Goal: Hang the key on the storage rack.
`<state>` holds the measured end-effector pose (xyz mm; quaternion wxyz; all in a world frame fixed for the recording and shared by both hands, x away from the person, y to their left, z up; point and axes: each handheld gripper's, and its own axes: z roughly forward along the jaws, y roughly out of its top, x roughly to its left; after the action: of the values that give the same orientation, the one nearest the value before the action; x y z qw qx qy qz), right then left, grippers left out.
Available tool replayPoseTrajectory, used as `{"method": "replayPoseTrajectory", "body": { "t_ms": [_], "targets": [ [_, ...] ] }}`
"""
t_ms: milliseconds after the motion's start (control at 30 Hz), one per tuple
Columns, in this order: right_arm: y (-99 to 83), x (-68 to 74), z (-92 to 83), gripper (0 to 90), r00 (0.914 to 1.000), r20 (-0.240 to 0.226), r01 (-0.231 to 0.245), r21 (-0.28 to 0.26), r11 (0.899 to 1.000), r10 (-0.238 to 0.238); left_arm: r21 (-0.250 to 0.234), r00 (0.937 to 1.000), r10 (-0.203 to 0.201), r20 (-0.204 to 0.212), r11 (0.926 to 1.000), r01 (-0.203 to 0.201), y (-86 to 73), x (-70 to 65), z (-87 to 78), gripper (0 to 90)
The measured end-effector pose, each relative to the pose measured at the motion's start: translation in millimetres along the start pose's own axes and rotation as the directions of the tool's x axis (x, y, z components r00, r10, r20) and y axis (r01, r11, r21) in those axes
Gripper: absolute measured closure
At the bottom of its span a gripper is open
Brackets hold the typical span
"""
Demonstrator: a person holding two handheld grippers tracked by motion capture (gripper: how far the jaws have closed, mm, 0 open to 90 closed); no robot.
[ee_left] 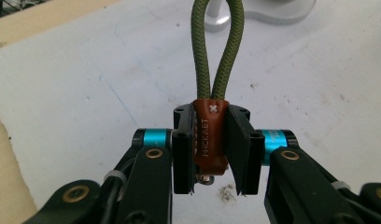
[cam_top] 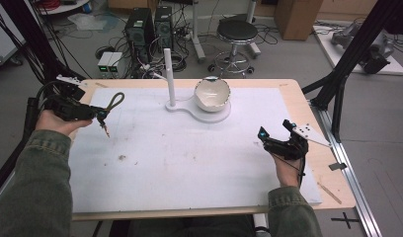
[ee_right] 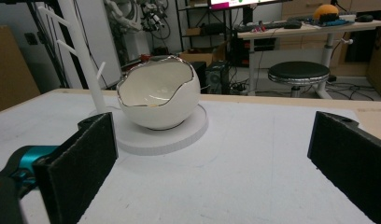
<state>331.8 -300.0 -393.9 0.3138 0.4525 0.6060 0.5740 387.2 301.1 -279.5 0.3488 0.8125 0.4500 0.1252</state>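
the left gripper (ee_left: 211, 156) is clamped on the brown leather tab (ee_left: 209, 135) of a braided green cord loop (ee_left: 216, 42), lifted at the white mat's (cam_top: 189, 158) far left; the right gripper (ee_right: 212, 163) gapes wide.

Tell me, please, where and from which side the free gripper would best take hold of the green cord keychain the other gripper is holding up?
Probably the open end of the green cord loop, approached from the table's middle. The left gripper is shut on the brown leather wrap, so that part is taken. The loop sticks out past the jaws, free on all sides. The right gripper, open, would close across both strands or one side.
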Motion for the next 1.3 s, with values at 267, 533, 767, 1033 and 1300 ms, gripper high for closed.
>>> {"method": "replayPoseTrajectory", "body": {
  "t_ms": [267, 533, 767, 1033, 1300],
  "targets": [
    [-0.1, -0.6, -0.8, 0.6, 1.0000, 0.000, -0.003, -0.004, 1.000, 0.003, -0.038, 0.9996, -0.027, 0.006, 0.9989, 0.027, 13.5, 2.6, -6.1, 72.4],
    [-0.7, -0.2, -1.3, 0.6, 1.0000, -0.007, -0.005, -0.001, 1.000, 0.005, -0.095, 0.9984, -0.052, 0.024, 0.9940, 0.054, 24.7, 1.9, -8.9, 72.4],
    [-0.7, -0.6, -1.9, 0.6, 1.0000, -0.004, -0.004, -0.006, 1.000, 0.004, -0.129, 0.9967, -0.081, 0.008, 0.9883, 0.081, 32.9, 3.4, -5.1, 72.4],
    [-0.9, -0.7, -2.1, 0.6, 1.0000, -0.003, -0.005, -0.005, 1.000, 0.005, -0.170, 0.9941, -0.106, 0.023, 0.9795, 0.108, 38.6, 4.1, 3.8, 72.4],
    [-0.9, -0.9, -2.1, 0.6, 1.0000, -0.005, -0.007, -0.006, 1.000, 0.007, -0.209, 0.9933, -0.109, 0.039, 0.9711, 0.115, 48.7, 0.9, 15.6, 72.4]
  ]
}}
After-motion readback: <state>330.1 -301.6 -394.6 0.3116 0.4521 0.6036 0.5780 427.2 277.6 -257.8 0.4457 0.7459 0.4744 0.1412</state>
